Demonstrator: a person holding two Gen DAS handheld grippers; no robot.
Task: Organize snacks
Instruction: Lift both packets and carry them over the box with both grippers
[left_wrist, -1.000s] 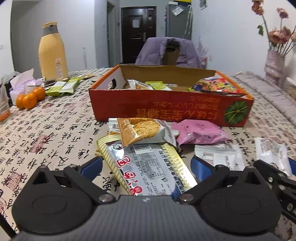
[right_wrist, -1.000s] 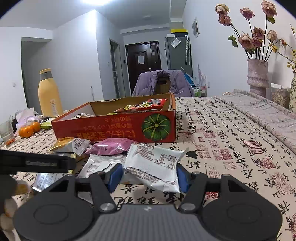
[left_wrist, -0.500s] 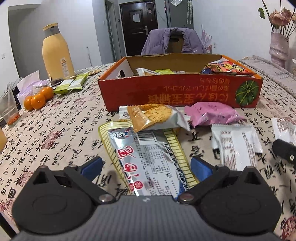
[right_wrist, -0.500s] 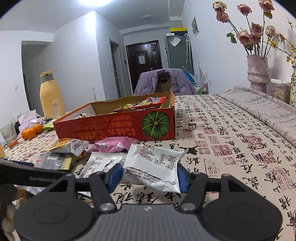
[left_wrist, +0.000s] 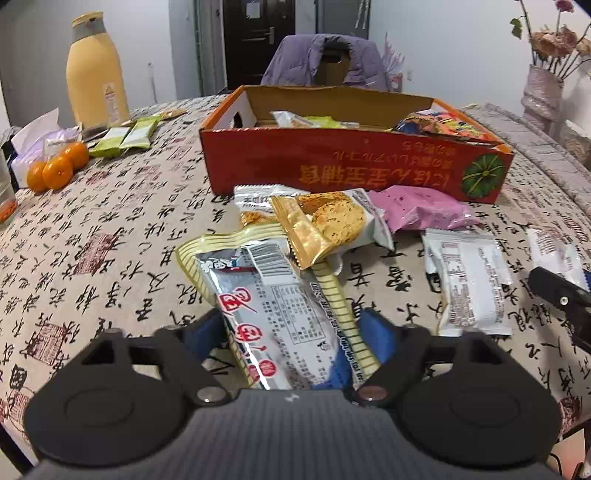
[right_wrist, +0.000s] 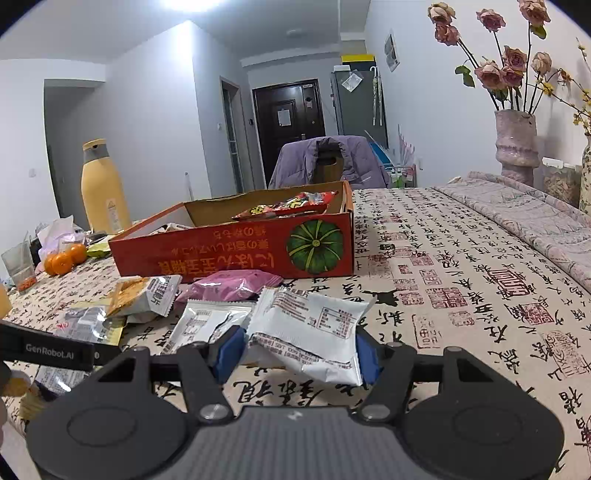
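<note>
"GenRobot.AI" (white) on left tool (right_wrist: 48, 354)

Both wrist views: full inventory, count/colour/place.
box: one, orange-red, mid-table
boxed snack: one, red-yellow, at the box's right end
silver packet: one, red print, between left tongs
biscuit packet: one, gold-white, in front of the box
pink packet: one, against the box front
loose white packet: one, on the cloth
held white packet: one, in right tongs
oranges: three, far left
bottle: one, yellow, back left
vase: one, pinkish, back right
left tongs: just closing, gripping silver packet
right tongs: clamped
</note>
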